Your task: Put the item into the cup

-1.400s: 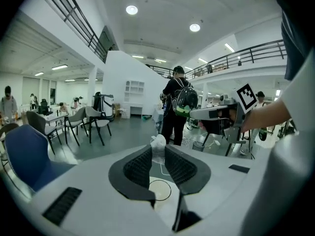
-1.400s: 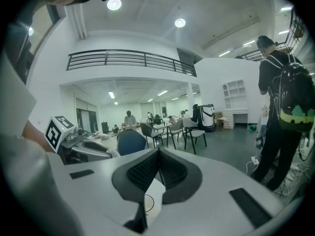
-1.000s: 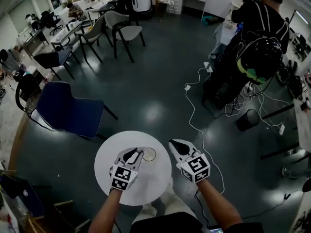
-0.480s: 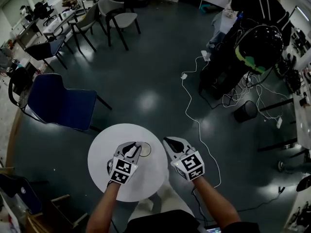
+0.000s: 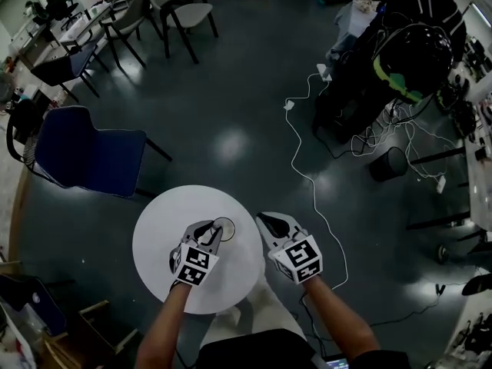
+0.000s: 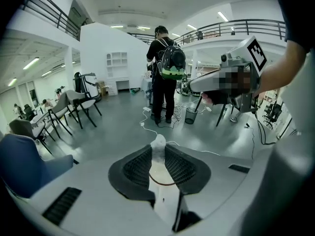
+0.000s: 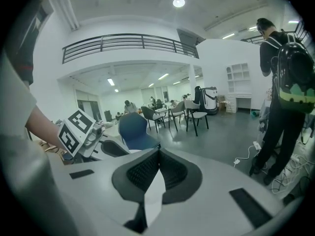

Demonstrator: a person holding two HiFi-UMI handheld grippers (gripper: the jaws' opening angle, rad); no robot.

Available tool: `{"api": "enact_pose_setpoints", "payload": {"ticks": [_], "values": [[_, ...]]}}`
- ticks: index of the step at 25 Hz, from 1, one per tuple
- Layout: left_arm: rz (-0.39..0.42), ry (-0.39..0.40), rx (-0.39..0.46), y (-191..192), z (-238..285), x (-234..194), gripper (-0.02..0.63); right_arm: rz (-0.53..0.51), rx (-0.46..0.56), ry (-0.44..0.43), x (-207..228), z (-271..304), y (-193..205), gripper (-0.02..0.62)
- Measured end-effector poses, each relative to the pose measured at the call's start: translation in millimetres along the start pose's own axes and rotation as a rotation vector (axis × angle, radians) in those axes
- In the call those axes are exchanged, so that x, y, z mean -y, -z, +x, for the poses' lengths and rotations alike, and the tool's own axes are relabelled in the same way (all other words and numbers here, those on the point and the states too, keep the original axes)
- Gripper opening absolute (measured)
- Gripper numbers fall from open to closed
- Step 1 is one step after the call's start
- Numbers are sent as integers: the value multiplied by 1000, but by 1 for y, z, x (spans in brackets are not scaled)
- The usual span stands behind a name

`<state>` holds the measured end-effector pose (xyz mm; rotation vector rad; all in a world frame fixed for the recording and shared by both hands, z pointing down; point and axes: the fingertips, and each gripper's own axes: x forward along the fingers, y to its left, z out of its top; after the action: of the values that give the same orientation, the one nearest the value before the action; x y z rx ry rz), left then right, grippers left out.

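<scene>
White table (image 5: 154,241): L fingers (image 6: 135,167) pinch pale, maybe crumpled item (image 6: 158,145); R fingers (image 7: 141,171) pressed together.

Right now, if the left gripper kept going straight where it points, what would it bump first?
Most likely the cup on the round white table. The left gripper, shut on a pale item, points down at it, and the cup's rim shows between its jaws. Depth is unclear.

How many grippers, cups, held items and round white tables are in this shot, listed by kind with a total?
Grippers: 2, left gripper and right gripper
Cup: 1
Held item: 1, in the left gripper
Round white table: 1
Total: 5
</scene>
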<state>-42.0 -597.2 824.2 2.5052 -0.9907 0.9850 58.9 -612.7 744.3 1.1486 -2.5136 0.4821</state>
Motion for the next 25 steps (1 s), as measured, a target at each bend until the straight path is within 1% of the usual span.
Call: {"api": "enact_pose_setpoints", "payload": {"ticks": [5, 12, 15, 19, 23, 25], "values": [[-22, 13, -14, 8, 12, -1, 94, 14, -17, 5, 7, 7, 8, 15], [-46, 10, -24, 20, 24, 0, 94, 26, -27, 7, 12, 12, 20, 15], [-65, 18, -15, 22, 24, -2, 94, 27, -34, 5, 10, 16, 23, 15], [-82, 16, 5, 15, 21, -3, 97, 27, -40, 2, 10, 16, 22, 15], [-111, 15, 3, 18, 19, -2, 138, 29, -46, -1, 7, 16, 26, 15], [-110, 18, 3, 19, 15, -5, 138, 29, -45, -1, 3, 19, 24, 15]]}}
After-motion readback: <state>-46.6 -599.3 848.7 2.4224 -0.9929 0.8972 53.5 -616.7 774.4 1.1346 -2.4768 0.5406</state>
